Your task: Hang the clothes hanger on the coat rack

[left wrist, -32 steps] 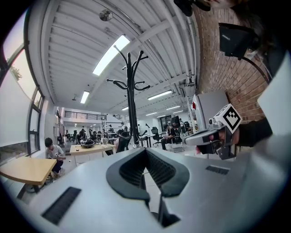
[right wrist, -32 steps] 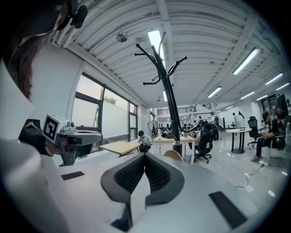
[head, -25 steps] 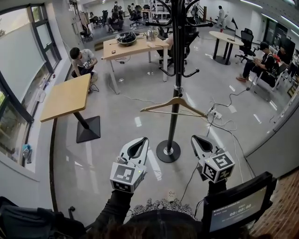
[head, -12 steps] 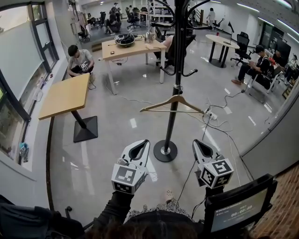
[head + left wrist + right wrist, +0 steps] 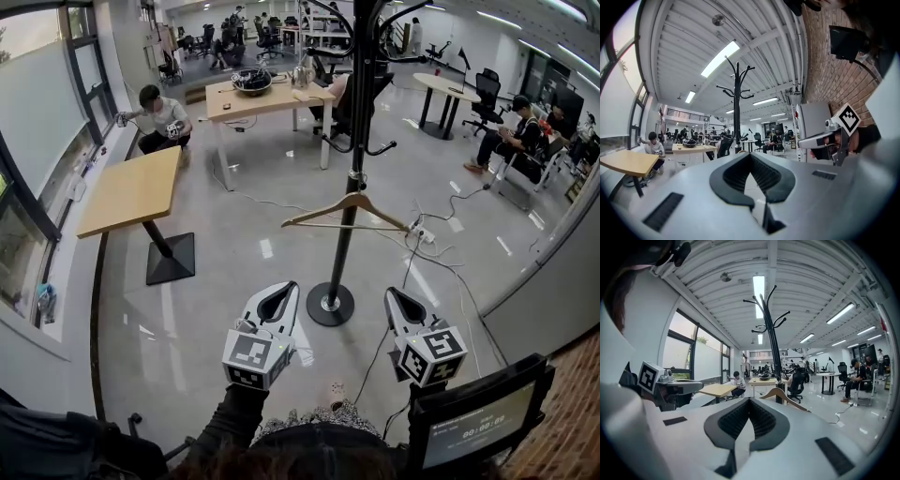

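A wooden clothes hanger (image 5: 349, 214) hangs level on a low hook of the black coat rack (image 5: 339, 262), whose round base (image 5: 330, 305) stands on the grey floor. My left gripper (image 5: 281, 292) and right gripper (image 5: 394, 298) are held side by side in front of the rack, well short of the hanger. Both are shut with nothing between their jaws. The right gripper view shows the hanger (image 5: 783, 396) just beyond the right gripper (image 5: 750, 401), with the rack (image 5: 772, 333) behind it. In the left gripper view the rack (image 5: 737, 108) rises past the left gripper (image 5: 751, 157).
A small wooden table (image 5: 131, 192) on a black base stands to the left, a longer table (image 5: 267, 94) behind the rack. Cables and a power strip (image 5: 427, 234) lie on the floor to the right. A monitor (image 5: 478, 422) is at my lower right. Several people sit around the room.
The hanger stays on the rack. Both grippers remain shut and almost in place; the head view has shifted slightly.
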`<state>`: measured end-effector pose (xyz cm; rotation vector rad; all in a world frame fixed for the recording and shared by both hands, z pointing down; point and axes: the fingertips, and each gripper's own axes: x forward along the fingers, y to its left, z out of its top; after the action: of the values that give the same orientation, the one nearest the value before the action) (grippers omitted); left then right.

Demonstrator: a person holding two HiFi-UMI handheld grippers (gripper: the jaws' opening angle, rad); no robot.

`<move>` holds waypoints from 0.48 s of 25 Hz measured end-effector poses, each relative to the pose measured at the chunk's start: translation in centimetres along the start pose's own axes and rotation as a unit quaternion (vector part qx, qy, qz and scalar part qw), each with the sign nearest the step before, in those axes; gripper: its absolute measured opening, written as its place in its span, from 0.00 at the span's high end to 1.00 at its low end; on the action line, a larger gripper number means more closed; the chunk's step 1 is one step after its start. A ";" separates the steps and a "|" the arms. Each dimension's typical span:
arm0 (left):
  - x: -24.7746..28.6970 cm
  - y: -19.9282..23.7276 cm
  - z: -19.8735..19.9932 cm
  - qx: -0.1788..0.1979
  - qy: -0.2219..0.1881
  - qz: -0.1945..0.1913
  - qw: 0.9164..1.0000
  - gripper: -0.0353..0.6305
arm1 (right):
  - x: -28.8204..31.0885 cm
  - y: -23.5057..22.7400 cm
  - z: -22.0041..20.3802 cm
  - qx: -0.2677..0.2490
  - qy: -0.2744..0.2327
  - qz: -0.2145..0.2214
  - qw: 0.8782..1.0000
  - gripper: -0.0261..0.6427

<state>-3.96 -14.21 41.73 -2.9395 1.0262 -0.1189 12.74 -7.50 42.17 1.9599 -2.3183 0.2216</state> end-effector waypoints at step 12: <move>-0.9 -0.6 -0.5 -0.004 0.002 0.000 1.000 0.94 | -0.7 0.7 -0.4 -0.015 -0.002 -0.012 1.000 0.95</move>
<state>-4.35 -13.19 42.17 -2.9473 1.0312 -0.1223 12.14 -6.59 42.38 1.9757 -2.2852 0.1801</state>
